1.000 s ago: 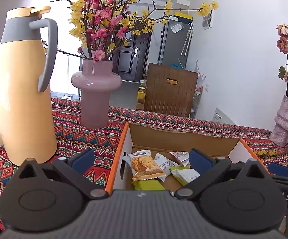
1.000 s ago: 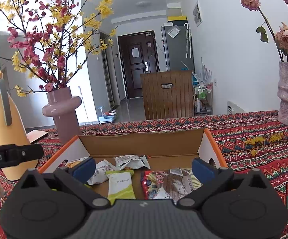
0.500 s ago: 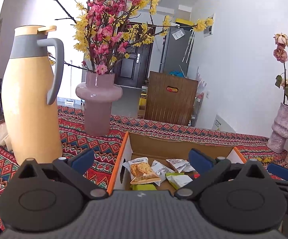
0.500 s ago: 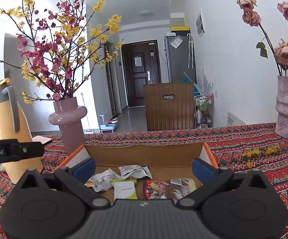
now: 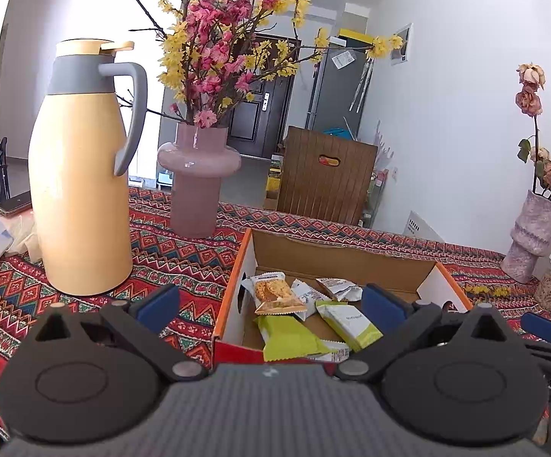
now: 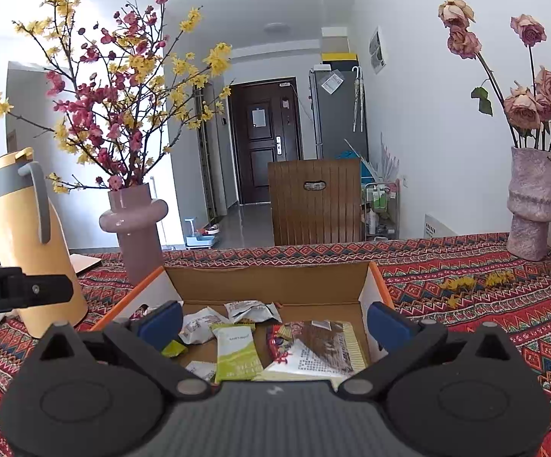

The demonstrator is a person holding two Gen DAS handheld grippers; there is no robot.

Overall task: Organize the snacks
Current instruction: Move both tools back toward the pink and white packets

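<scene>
Cardboard box point(image 6: 267, 280) of snack packets point(image 6: 235, 350) lies ahead between both grippers' spread, empty fingers point(image 6: 161, 321).

The cardboard box point(image 5: 336, 262) sits on the patterned tablecloth point(image 5: 184, 262), with snack packets point(image 6: 235, 350) lying inside it. Left of the box stands the thermos jug point(image 5: 85, 175); behind the box's left corner, right of the jug, stands the vase of blossom branches point(image 5: 198, 175). Far right stands the vase of roses point(image 6: 533, 205). Beyond the table's far edge stands a wooden chair back point(image 6: 315, 202).
</scene>
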